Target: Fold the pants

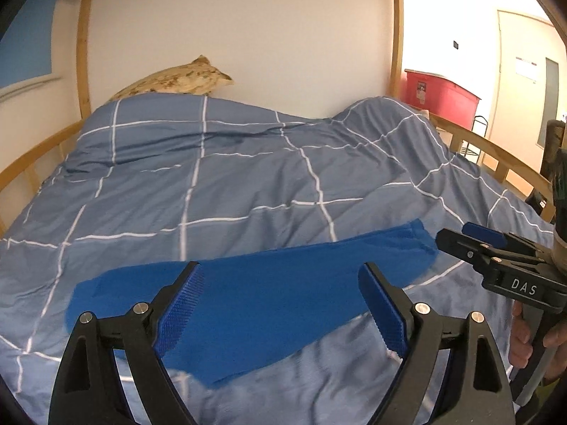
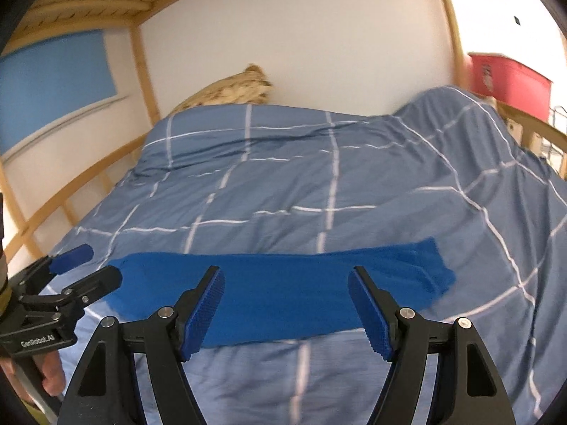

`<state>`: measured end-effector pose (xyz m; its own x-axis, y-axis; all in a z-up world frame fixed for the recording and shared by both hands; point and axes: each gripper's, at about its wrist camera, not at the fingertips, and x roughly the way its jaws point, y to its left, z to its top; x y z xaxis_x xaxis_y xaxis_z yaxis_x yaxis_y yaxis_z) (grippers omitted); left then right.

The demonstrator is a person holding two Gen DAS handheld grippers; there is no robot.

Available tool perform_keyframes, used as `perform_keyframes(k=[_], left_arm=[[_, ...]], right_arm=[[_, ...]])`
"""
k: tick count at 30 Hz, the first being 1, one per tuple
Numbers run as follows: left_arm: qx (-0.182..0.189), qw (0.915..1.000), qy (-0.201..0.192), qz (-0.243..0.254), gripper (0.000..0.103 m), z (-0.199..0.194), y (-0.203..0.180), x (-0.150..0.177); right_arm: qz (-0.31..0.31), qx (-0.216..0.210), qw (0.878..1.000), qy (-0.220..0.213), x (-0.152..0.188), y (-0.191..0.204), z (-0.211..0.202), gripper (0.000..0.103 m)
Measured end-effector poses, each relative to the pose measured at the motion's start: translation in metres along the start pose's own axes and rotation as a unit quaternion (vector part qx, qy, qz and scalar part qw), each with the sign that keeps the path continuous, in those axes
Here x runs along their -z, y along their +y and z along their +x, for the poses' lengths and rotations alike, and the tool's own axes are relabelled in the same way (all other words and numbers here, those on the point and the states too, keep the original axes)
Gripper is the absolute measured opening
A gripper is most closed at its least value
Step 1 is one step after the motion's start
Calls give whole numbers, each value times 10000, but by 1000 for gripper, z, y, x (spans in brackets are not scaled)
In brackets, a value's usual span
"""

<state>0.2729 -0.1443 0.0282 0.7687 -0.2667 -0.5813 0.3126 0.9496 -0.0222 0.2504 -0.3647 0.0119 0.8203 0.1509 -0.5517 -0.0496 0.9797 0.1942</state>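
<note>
The blue pants (image 1: 276,297) lie as one long folded strip across the near part of a blue-grey checked duvet (image 1: 248,177). My left gripper (image 1: 281,272) hovers over the strip's middle, open, pads clear of the cloth. At the right edge of the left wrist view, my right gripper (image 1: 457,235) sits by the strip's right end. In the right wrist view the pants (image 2: 283,290) stretch left to right, and the right gripper (image 2: 285,272) stands open above them with nothing pinched. The left gripper (image 2: 101,264) shows at the strip's left end, open.
A tan patterned pillow (image 1: 177,78) leans on the white wall at the bed's head. Wooden bunk rails (image 1: 496,156) run along both sides, with slats overhead. A red bin (image 1: 439,95) stands beyond the right post. A hand (image 1: 524,336) grips the right tool's handle.
</note>
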Motion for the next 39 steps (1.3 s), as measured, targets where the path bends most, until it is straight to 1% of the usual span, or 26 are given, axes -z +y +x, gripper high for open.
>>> perform_keyframes(k=[5,10,15,22,26,31,37,38,39], left_arm=[[23,9999,118,16,88,35,-35,-1],[35,9996,223,163,88,72,-68,-1],[114,9986,396,319,88,108,-98,0],[57,9967,572,580,88,137,-118,10],[9,9958,659,640,88,150,-122,15],[-21,9951,776,611,88,165,-125,19],[-54,9944,900,549,88,178,-126,24],[-33,9942,941,521,88,180,-126,25],[-21,9939,984,491,88,182,-125,26]], right_arm=[[432,229,9988,-20,7,-58,9,73],[994,471,9939,-10,18,-113,25,73],[1455,493,9881,75,37,-153,50,72],[2051,316,9781,173,60,-183,80,61],[2278,234,9731,270,68,-193,95,60],[2440,176,9692,297,67,-203,111,57],[2653,26,9629,484,70,-215,133,56],[2654,17,9629,495,69,-215,134,55],[2637,37,9633,509,69,-215,135,49]])
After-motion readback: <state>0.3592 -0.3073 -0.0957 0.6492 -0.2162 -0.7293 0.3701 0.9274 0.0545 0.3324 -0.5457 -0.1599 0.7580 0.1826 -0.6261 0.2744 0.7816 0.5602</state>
